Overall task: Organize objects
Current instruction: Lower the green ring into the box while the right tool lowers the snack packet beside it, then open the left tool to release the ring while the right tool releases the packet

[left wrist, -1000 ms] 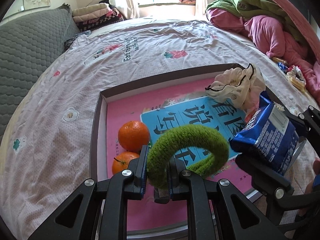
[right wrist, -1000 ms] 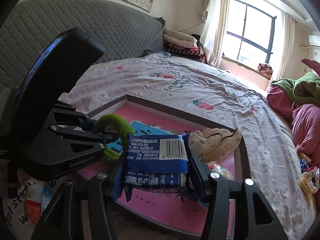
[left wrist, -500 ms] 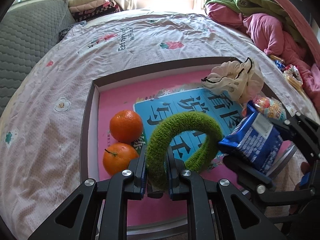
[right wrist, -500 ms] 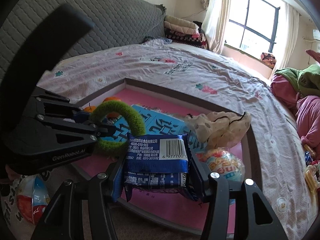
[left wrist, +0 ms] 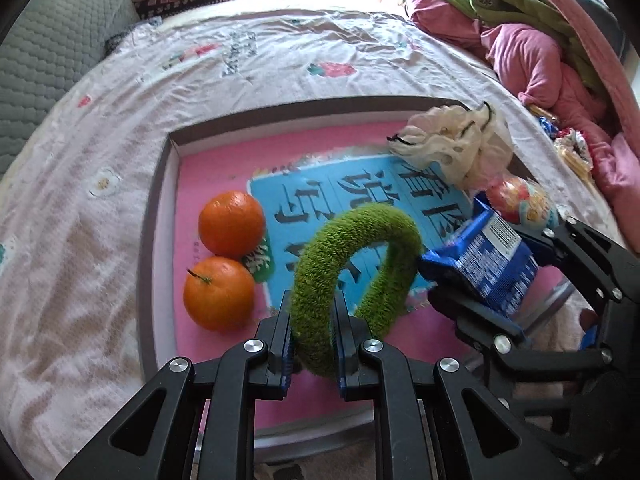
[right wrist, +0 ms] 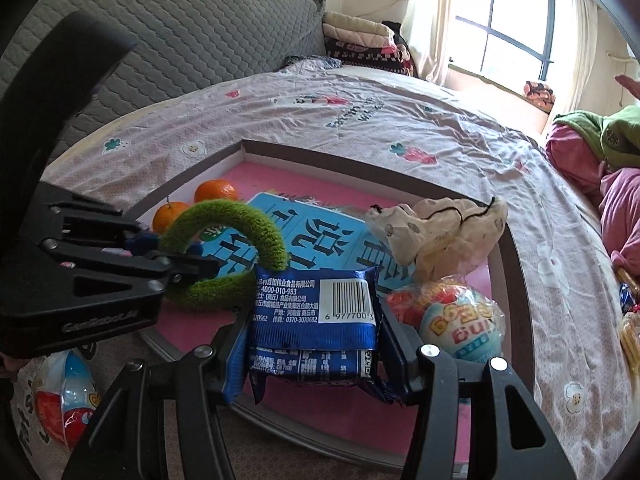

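A fuzzy green ring (left wrist: 312, 288) stands upright in my left gripper (left wrist: 312, 336), which is shut on its lower arc over the near side of the pink tray (left wrist: 156, 220). From the right wrist, the ring (right wrist: 236, 216) and left gripper (right wrist: 188, 258) sit at the left. My right gripper (right wrist: 312, 320) is shut on a blue snack packet (right wrist: 316, 308), held just above the tray's near edge; the packet (left wrist: 480, 264) nearly touches the ring. Two oranges (left wrist: 232, 230) lie in the tray's left part.
A cream scrunchie (left wrist: 452, 148) and an egg-shaped toy pack (right wrist: 460, 320) lie in the tray's right part, on a blue printed sheet (left wrist: 360, 188). Another wrapped pack (right wrist: 64, 396) lies outside the tray, near left. Snacks (left wrist: 572, 148) and piled clothes (left wrist: 532, 56) are at the right.
Both grippers have tipped further down over the tray, still gripping the ring and the packet. The egg-shaped pack has come into view beside the packet.
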Motion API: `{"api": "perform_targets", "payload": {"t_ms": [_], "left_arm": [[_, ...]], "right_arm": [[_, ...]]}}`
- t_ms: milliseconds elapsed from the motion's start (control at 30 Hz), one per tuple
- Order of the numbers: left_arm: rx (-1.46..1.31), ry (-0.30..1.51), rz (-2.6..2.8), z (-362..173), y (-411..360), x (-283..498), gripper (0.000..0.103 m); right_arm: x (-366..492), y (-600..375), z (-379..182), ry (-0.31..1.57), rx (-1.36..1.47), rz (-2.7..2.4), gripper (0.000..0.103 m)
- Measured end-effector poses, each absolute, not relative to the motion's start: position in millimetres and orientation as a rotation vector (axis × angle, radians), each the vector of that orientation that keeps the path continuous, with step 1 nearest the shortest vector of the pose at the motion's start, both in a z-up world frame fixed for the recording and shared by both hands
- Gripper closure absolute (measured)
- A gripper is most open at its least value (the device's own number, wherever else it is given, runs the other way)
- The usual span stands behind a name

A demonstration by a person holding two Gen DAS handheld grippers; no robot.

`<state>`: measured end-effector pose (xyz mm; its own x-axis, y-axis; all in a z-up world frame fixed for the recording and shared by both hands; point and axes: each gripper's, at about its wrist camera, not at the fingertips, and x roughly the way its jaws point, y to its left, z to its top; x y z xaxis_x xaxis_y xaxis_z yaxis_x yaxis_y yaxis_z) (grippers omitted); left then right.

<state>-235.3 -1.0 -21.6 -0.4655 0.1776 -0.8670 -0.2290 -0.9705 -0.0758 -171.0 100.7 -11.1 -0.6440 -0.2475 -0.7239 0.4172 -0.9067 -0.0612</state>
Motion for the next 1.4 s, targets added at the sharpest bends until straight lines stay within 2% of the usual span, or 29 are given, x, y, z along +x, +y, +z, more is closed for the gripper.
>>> {"api": "perform_targets", "payload": {"t_ms": [567, 1400], "left_arm": [[-1.475, 0.063, 2.525, -23, -5, -234, 0.085], [-1.471, 0.068, 2.544, -24, -9, -233, 0.077]], "right_arm": [[-182, 109, -17, 0.273, 1.149, -2.514, 0.047], [-177, 109, -13, 0.246, 1.132, -2.509, 0.044]]}}
